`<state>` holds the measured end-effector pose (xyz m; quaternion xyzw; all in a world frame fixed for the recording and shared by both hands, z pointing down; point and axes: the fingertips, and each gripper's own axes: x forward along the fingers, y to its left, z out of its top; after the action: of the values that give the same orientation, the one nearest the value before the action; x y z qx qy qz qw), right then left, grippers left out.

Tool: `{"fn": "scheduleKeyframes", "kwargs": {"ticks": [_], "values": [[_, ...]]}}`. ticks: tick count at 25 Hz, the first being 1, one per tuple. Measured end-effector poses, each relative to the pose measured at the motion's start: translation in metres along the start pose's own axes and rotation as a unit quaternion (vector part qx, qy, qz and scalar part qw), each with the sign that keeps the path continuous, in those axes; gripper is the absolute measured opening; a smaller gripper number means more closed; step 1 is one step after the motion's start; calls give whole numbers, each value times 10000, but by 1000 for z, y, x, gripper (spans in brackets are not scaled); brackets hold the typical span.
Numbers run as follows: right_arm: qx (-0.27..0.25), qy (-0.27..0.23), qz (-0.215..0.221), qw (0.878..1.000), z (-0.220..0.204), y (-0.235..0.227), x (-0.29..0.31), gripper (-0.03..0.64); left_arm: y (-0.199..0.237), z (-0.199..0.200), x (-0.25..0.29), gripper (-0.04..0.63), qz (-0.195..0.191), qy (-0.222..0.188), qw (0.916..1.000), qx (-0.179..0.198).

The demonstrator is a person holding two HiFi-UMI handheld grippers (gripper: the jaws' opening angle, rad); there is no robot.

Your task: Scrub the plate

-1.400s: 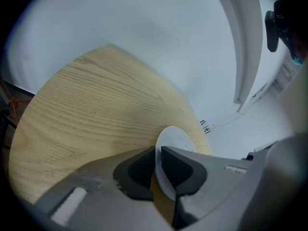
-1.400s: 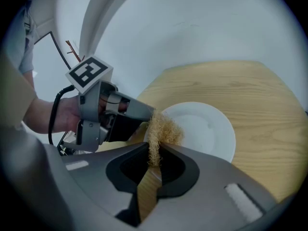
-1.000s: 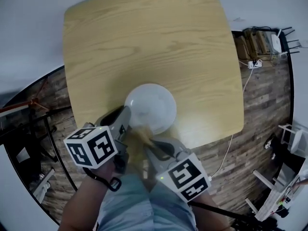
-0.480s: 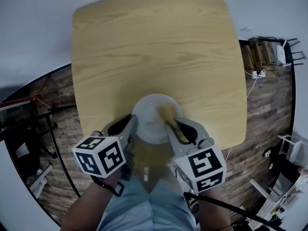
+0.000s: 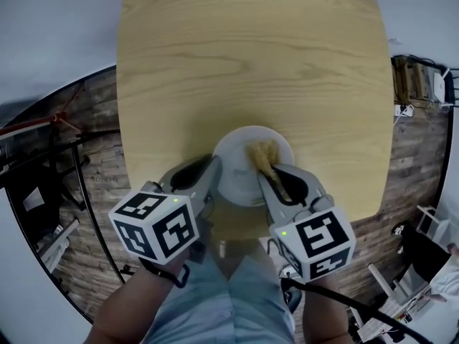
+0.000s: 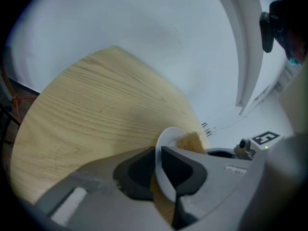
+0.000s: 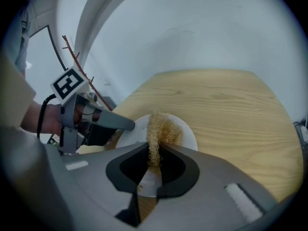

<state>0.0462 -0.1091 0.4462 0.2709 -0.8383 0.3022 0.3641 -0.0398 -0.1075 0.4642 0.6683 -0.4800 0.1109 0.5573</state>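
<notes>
Stock as I count it: one table (image 5: 251, 56), one plate (image 5: 237, 169) at its near edge, one scrubber (image 5: 263, 154) lying on the plate's right half, and two grippers. My left gripper (image 5: 214, 172) reaches in from the near left, with its jaws clamped on the plate's left rim. My right gripper (image 5: 269, 170) sits beside it pointing forward, its jaws pinching the scrubber's tail and holding it against the plate.

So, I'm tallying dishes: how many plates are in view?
1. The white plate is at the table's near edge, rim clamped in the left tongs, the scrubber held by the right tongs resting on it. No other shows; the tongs hide some table.
</notes>
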Motion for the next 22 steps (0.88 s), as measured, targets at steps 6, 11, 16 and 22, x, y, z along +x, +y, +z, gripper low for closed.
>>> {"fn": "scheduleKeyframes", "kwargs": {"ticks": [6, 11, 16, 22], "values": [[223, 55, 521, 9984, -24, 44, -2, 43, 3, 0, -1, 61, 65, -31, 9999, 93], [296, 65, 834, 9961, -40, 71, -12, 43, 3, 1, -1, 61, 138, -54, 9997, 197], [364, 87, 911, 9951, -55, 84, -27, 43, 2, -1, -1, 63, 165, -44, 9996, 227], [516, -207, 605, 9966, -44, 63, -43, 43, 3, -3, -3, 64, 191, -37, 9994, 281]]}}
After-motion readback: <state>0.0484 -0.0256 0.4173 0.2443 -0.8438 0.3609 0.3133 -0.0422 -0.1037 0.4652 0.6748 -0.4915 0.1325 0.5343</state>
